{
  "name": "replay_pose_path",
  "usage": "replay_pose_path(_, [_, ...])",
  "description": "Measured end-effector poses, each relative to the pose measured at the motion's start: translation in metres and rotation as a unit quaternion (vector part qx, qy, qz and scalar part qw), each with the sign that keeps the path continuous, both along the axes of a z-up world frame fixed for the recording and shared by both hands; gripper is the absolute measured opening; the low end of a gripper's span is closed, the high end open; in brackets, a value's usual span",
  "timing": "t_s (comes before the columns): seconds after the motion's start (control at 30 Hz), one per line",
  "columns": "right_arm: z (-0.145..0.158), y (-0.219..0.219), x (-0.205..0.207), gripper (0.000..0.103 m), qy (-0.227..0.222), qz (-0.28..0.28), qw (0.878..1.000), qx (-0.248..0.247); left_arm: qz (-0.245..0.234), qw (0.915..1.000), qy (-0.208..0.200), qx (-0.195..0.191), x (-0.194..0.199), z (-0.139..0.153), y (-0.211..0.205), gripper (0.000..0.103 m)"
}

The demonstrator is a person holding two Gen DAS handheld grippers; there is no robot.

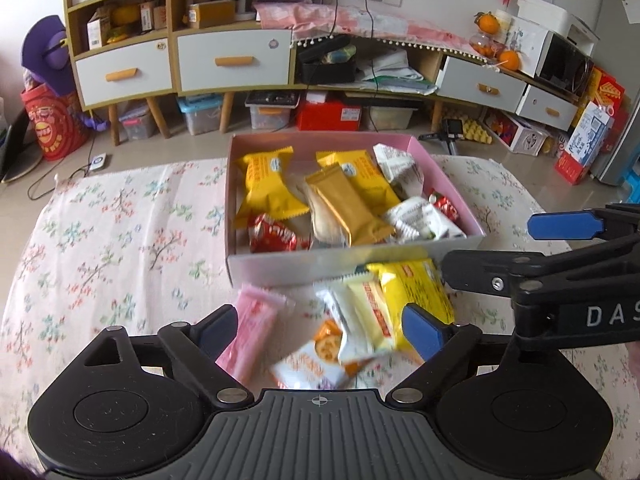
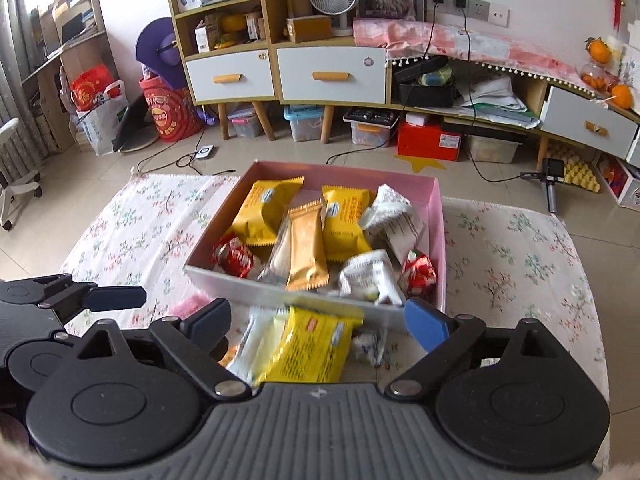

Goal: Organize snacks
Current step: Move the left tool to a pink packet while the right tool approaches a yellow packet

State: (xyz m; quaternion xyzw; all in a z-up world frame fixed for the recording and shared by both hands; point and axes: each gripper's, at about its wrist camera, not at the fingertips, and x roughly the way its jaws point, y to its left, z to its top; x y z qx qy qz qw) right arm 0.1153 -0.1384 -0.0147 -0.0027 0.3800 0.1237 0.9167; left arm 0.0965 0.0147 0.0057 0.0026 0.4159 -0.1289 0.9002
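On the floral-print cloth [image 1: 120, 220], just in front of the pink open-topped cardboard box [image 1: 436, 172], a small heap of wrapped snacks waits, and both hand-held tools hang over it with nothing in them. Starting at the left, the left gripper [image 1: 320, 326] has its blue-padded jaws spread wide and pinching nothing; below and between them lie a pale pink wrapped bar [image 1: 256, 326], a white-and-orange cracker packet [image 1: 316, 360] and a white-and-cream sachet [image 1: 360, 316], all loose on the cloth and touching one another. Moving right, a bright yellow crinkle-edged packet [image 1: 412, 292] leans against the box's near wall, sitting just beside that gripper's right-hand pad. In the right wrist view the right gripper [image 2: 320, 322] is likewise spread open and empty, and the same yellow packet [image 2: 308, 348] lies directly between its fingers, closest of all to it. Beyond, the box already holds more yellow packets, a gold foil bar [image 2: 306, 244], white printed packets and red-wrapped sweets, tumbled together, not lined up, so my read is that sorting is well along and the heap outside is what remains. The box sits at the cloth's far edge, within reach of both tools, which suits dropping items in from the front.
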Motion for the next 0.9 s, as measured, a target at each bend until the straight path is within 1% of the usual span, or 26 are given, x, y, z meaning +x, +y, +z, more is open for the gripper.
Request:
replay_pose_path(0.1, [-0.003,-0.001,-0.008,0.096,0.002,0.001,1.0,-0.004,0.0,1.0,0.002,-0.001,-0.01,-0.001,0.002,0.095])
replay_pose_path(0.23, [-0.009,-0.003,-0.02,0.097,0.006,0.001,1.0,0.001,-0.002,0.9999,0.005,0.011,-0.022,-0.008,0.002,0.095])
replay_pose_path(0.4, [-0.014,-0.005,-0.027,0.099,0.005,0.001,1.0,-0.007,-0.005,0.9998,0.005,0.019,-0.033,-0.015,0.007,0.096])
replay_pose_path(0.5, [-0.022,-0.008,-0.034,0.1,0.006,0.0,1.0,-0.003,-0.007,0.9997,0.002,0.024,-0.039,-0.02,0.011,0.098])
replay_pose_path(0.57, [-0.028,-0.01,-0.038,0.1,0.005,0.0,1.0,-0.001,-0.011,0.9994,-0.004,0.031,-0.041,-0.024,0.014,0.099])
replay_pose_path(0.7, [-0.038,-0.012,-0.041,0.101,-0.004,-0.004,1.0,-0.019,-0.019,0.9987,-0.019,0.044,-0.046,-0.032,0.02,0.099])
replay_pose_path(0.83, [-0.047,-0.017,-0.044,0.101,-0.01,0.002,1.0,-0.011,-0.035,0.9973,-0.033,0.055,-0.048,-0.039,0.027,0.099])
replay_pose_path(0.9, [-0.051,-0.018,-0.045,0.101,-0.01,0.003,1.0,-0.015,-0.037,0.9972,-0.034,0.056,-0.048,-0.043,0.033,0.099])
